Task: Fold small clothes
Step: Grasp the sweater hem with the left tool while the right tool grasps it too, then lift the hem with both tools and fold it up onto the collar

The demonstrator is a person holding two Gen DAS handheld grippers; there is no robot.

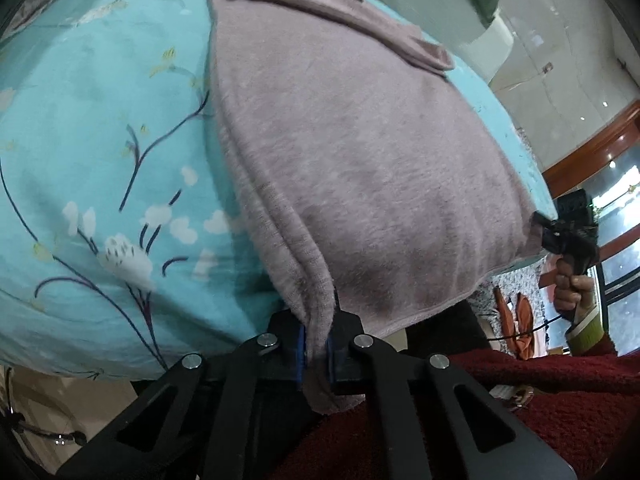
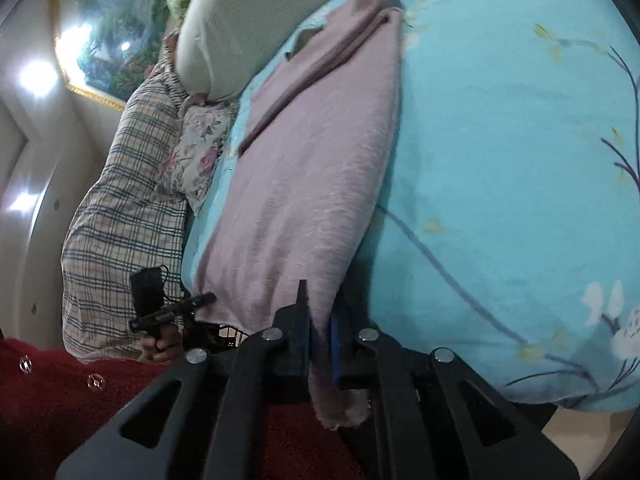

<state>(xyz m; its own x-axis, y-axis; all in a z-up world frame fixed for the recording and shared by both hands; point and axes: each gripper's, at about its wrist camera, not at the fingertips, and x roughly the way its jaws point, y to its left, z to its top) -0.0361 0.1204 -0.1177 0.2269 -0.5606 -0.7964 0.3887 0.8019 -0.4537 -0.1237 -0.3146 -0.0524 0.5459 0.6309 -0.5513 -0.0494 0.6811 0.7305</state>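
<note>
A mauve knitted garment (image 1: 360, 168) lies flat on a turquoise flowered bedsheet (image 1: 100, 140), its sleeves folded across the far end. My left gripper (image 1: 316, 346) is shut on the garment's near left hem corner, cloth pinched between the blue pads. In the right wrist view the same garment (image 2: 304, 184) stretches away, and my right gripper (image 2: 320, 340) is shut on its other near hem corner, a flap of cloth hanging below the pads. Each gripper shows small in the other's view: the right gripper (image 1: 560, 236) at the garment's right corner, the left gripper (image 2: 180, 308) at its left corner.
A checked cushion (image 2: 120, 220), a flowered pillow (image 2: 200, 148) and a pale green pillow (image 2: 260, 20) lie along the far side of the bed. The person's dark red sleeve (image 1: 540, 392) is close below the grippers. The bed's near edge runs just under both grippers.
</note>
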